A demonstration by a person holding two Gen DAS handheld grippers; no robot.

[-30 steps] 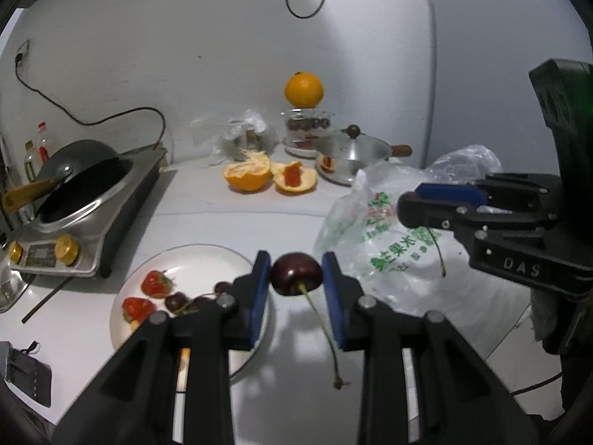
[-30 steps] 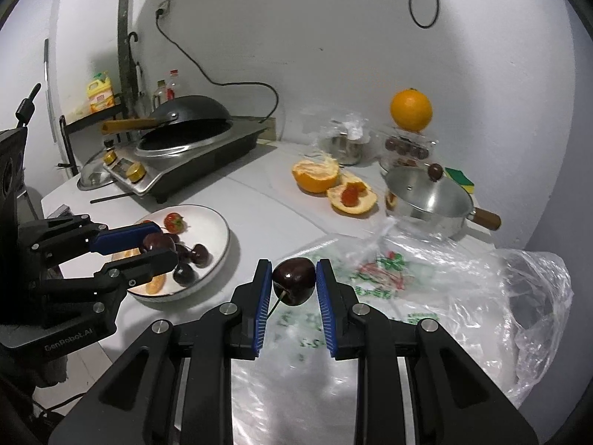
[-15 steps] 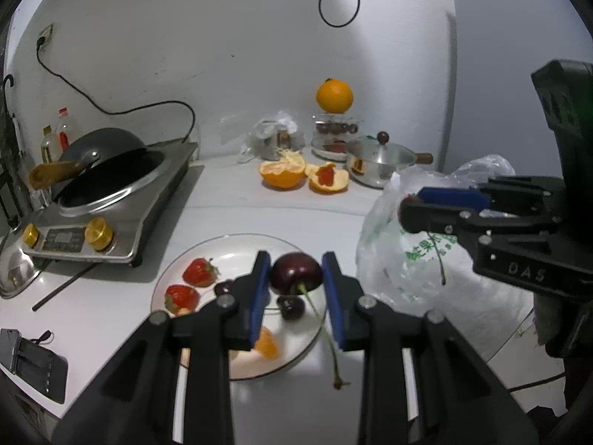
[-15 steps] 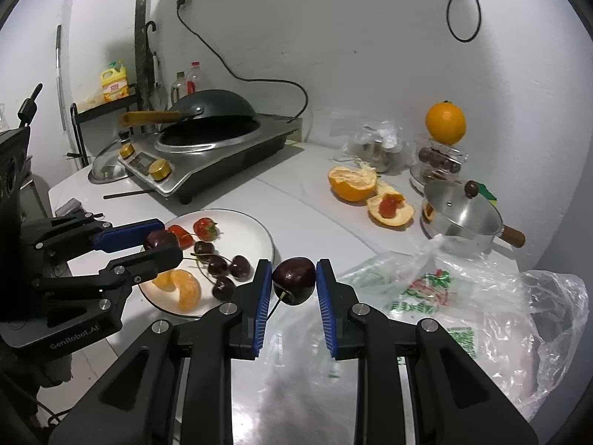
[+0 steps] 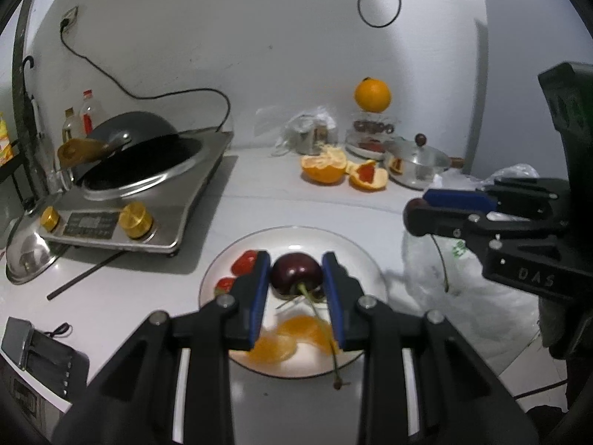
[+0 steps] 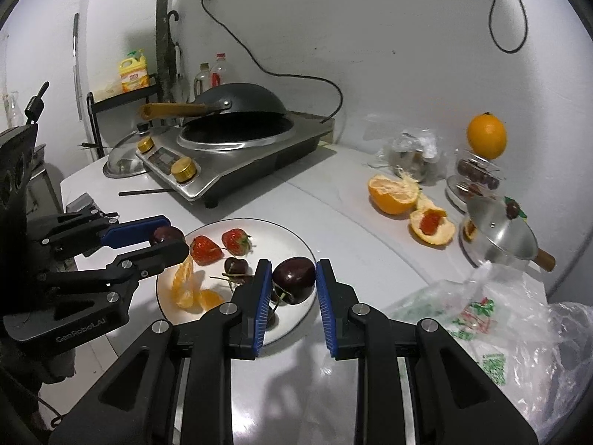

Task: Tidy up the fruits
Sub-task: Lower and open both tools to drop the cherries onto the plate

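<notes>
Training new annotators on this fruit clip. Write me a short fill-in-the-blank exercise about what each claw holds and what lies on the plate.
1. The left claw and the right claw each grip a dark ____.
2. Both claws hover over the white ____, which bears fruit.
3. The two red fruits on it are ____.
4. The whole orange sits on top of a clear ____ near the wall.

Missing words: cherry; plate; strawberries; container

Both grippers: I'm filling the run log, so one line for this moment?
left gripper: shut on cherry | right gripper: shut on second cherry | both over plate
</notes>
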